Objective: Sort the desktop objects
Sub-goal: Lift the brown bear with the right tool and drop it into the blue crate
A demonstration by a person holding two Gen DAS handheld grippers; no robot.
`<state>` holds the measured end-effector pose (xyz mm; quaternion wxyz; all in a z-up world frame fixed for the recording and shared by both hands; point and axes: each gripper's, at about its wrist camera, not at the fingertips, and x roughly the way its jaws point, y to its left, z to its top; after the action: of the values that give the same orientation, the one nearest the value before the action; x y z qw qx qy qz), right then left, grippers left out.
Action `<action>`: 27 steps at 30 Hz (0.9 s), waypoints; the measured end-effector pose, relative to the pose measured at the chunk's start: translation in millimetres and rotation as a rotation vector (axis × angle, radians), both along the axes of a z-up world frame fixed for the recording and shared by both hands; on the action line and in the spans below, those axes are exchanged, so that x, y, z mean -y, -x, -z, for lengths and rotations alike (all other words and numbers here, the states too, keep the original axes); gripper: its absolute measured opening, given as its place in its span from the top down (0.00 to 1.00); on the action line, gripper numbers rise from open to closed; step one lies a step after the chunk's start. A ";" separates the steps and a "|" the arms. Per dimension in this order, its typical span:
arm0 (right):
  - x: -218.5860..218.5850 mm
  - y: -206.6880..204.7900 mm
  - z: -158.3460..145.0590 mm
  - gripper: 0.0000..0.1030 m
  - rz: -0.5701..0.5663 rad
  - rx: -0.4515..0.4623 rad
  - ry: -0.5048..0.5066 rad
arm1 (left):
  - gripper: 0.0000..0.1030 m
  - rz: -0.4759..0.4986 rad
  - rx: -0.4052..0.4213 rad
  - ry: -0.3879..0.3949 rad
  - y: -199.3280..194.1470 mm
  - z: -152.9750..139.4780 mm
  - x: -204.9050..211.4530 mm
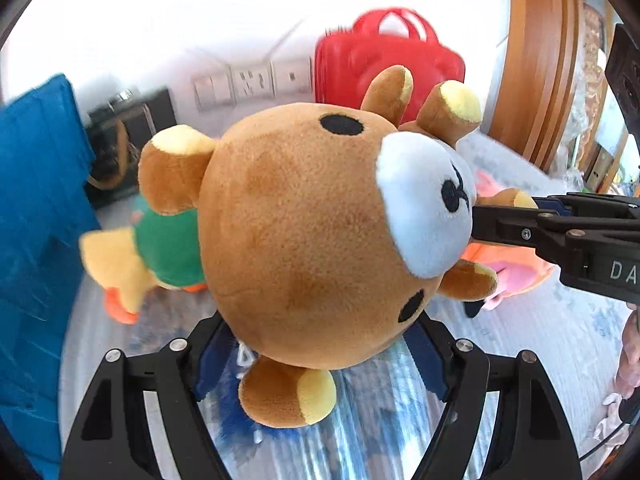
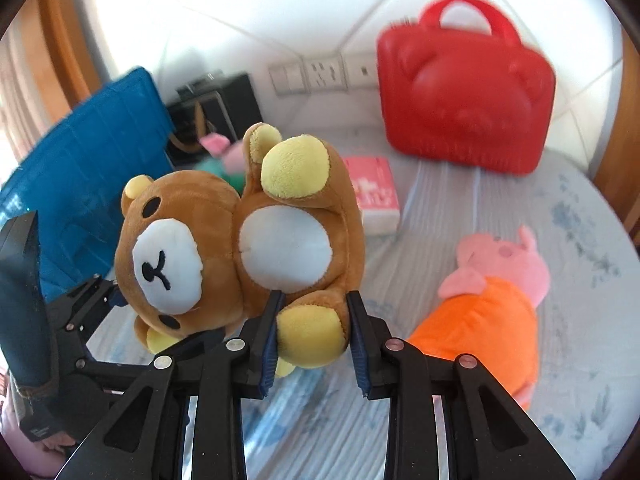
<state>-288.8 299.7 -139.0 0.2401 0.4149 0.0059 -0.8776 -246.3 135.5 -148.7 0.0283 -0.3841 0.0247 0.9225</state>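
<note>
Brown plush bear toy (image 2: 240,240) is off the table; my right gripper (image 2: 314,340) clamps its yellow-soled foot. My left gripper (image 1: 320,344) straddles its head, grip unclear to me.

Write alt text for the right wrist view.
A brown plush bear hangs above the table, its foot pinched in the right claw while the left claw grips near its head. Behind lie a pig plush, a pink book, a red case and a blue bin.
</note>
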 end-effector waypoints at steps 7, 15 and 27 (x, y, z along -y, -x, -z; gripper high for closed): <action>21.7 -45.3 -62.4 0.71 -0.029 -0.131 0.012 | 0.25 -0.045 -0.135 0.025 -50.8 -59.6 21.7; 91.5 -99.0 -126.4 0.71 -0.110 -0.268 0.040 | 0.25 -0.136 -0.270 0.078 -116.1 -121.7 83.9; 261.0 -160.1 -215.3 0.71 -0.267 -0.438 0.130 | 0.25 -0.317 -0.393 0.147 -191.7 -202.5 246.0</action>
<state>-128.6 38.7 76.3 0.3730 0.1944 0.0557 -0.9055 -54.6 -110.5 53.8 -0.1496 -0.1975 0.0362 0.9681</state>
